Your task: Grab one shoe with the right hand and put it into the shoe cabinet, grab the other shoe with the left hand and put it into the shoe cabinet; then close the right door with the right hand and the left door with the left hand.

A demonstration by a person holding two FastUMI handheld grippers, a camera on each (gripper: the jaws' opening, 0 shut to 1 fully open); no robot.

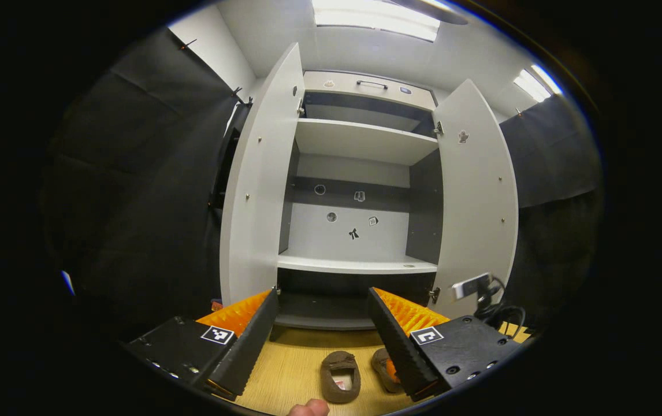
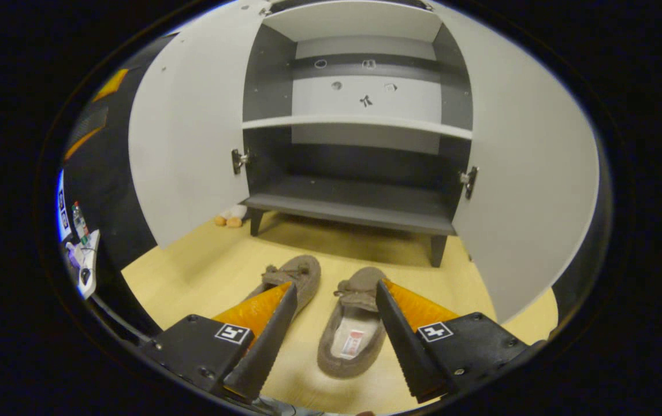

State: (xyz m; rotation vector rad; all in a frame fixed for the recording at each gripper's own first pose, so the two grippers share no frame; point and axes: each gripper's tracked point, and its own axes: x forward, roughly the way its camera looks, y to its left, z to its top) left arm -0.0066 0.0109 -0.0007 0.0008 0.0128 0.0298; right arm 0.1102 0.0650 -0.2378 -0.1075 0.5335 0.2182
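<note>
Hovering wide open and empty, the right hand-held gripper (image 2: 331, 341) frames one brown shoe (image 2: 351, 329) on the floor (image 2: 204, 277).

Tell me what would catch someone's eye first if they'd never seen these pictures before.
First, the tall shoe cabinet straight ahead, both doors swung wide and its shelves bare. Next, the pair of brown slippers on the wooden floor in front of it: the right gripper hangs open over the right slipper, with the left slipper beside it.
</note>
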